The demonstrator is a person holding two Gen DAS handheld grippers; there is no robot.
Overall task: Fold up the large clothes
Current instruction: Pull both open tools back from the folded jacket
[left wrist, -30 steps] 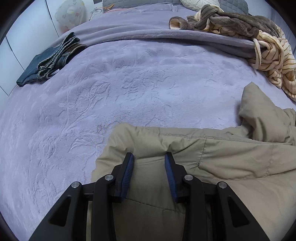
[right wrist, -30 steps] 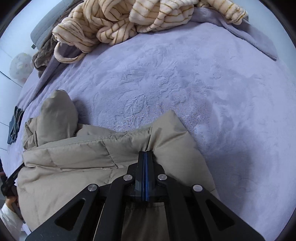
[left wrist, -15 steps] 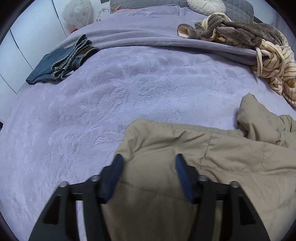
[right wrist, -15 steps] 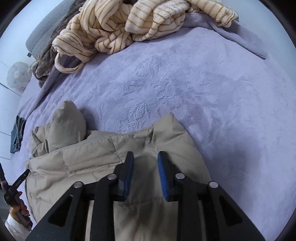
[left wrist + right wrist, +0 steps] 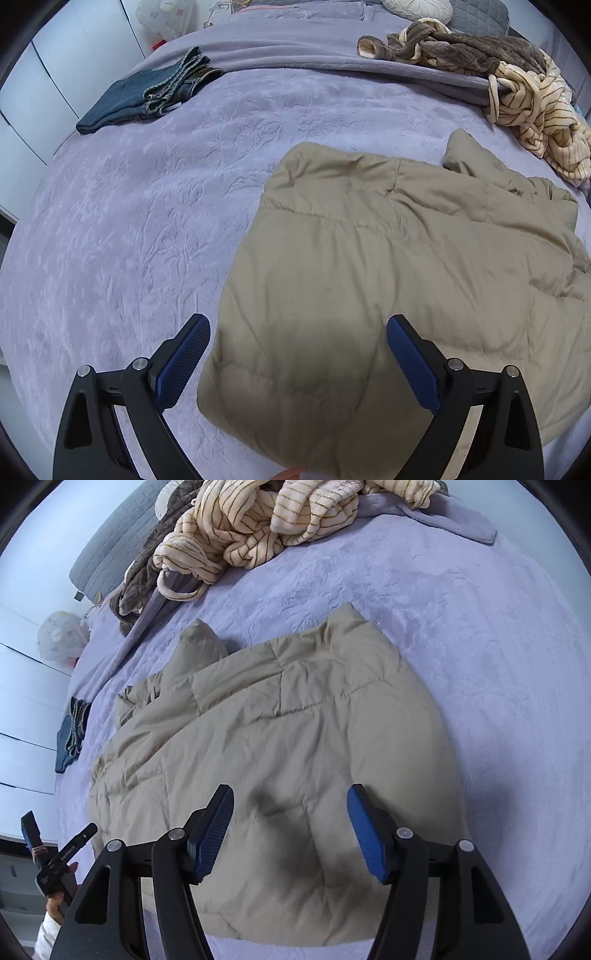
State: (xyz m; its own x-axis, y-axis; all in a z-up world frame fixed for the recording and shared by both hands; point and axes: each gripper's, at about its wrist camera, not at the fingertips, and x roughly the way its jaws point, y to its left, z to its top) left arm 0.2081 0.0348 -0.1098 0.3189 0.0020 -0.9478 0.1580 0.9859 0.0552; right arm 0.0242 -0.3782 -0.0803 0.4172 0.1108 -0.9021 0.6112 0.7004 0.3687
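A large beige quilted jacket lies folded over on the lilac bed cover. It also shows in the right wrist view, with a hood or sleeve bunched at its far left corner. My left gripper is open and empty, above the jacket's near left edge. My right gripper is open and empty, above the jacket's near part. Neither touches the cloth. The left gripper also shows in the right wrist view at the lower left, held by a hand.
Folded blue jeans lie at the far left of the bed. A heap of cream striped and brown fleece clothes lies at the far right, also in the right wrist view. White cupboard doors stand to the left.
Both grippers have let go of the jacket's far corners, opened wide and pulled back toward the near edge. The jacket now lies flat on the bed.
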